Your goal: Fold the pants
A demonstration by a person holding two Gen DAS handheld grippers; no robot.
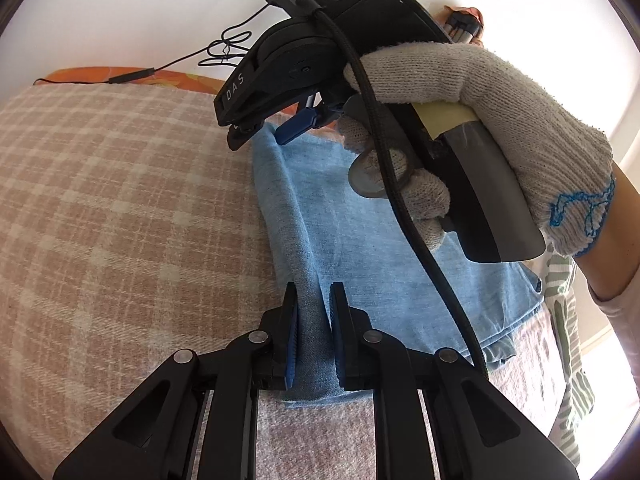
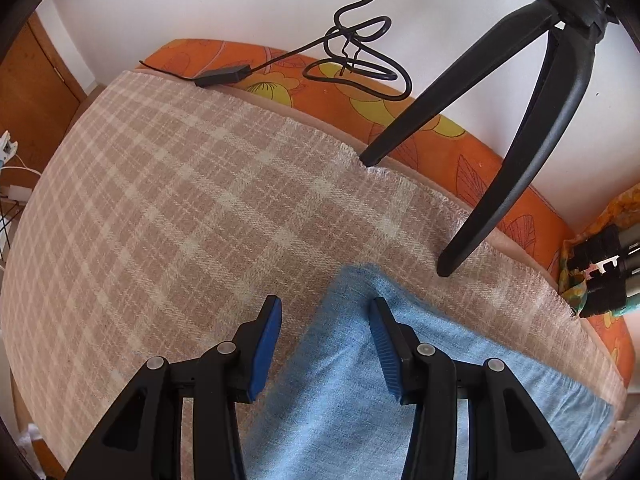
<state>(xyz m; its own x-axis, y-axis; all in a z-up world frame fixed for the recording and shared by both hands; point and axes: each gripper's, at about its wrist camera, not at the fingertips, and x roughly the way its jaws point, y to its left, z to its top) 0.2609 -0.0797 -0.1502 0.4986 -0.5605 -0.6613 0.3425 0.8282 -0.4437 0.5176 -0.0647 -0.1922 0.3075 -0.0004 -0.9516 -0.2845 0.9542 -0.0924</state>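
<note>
The pants (image 1: 360, 216) are being kept on the checked blanket (image 1: 120, 200), near its far edge. A raised fold is being pinched by the left gripper (image 1: 314, 308). The right gripper (image 2: 324, 332) is being held spread over the far corner; that corner could be missed, leaving the fold skewed.

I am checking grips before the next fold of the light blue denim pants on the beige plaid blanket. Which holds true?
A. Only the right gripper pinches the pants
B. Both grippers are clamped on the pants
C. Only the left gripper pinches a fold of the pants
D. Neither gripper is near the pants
C: the left gripper pinches a raised fold of the light blue denim pants, while the right gripper stands open over the fabric.
</note>
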